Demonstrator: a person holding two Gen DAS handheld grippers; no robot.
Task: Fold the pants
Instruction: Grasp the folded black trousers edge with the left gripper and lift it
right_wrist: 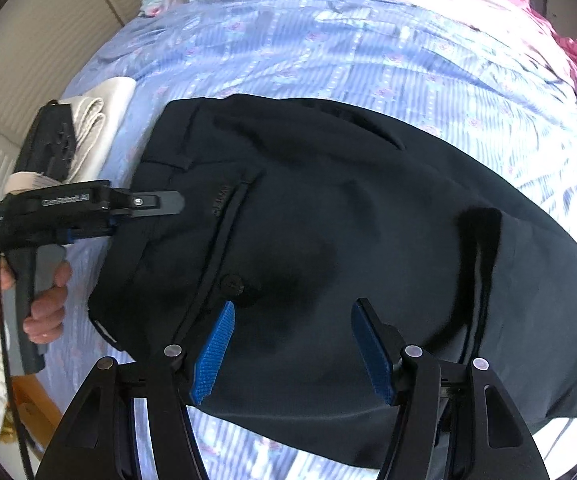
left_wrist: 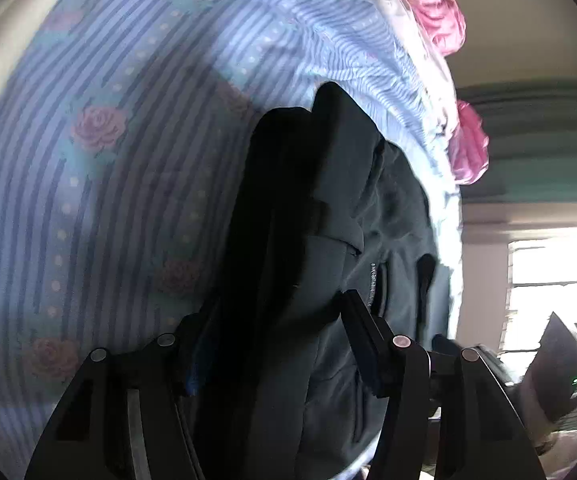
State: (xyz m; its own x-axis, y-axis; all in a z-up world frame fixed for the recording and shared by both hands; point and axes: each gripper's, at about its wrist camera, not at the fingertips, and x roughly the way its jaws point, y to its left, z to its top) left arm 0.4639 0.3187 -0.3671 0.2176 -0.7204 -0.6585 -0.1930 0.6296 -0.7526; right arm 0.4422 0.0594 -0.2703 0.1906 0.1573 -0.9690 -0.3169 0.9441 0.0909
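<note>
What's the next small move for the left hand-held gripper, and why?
Probably close the left hand-held gripper on the waistband: the dark pants lie spread on the striped sheet, their waistband edge sits between its fingers, grip unclear. The right hand-held gripper hangs open above them, holding nothing.

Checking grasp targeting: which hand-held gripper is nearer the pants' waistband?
Left. The left hand-held gripper sits at the waistband edge of the black pants, fabric between its fingers. The right hand-held gripper hovers over the seat area, farther down.
</note>
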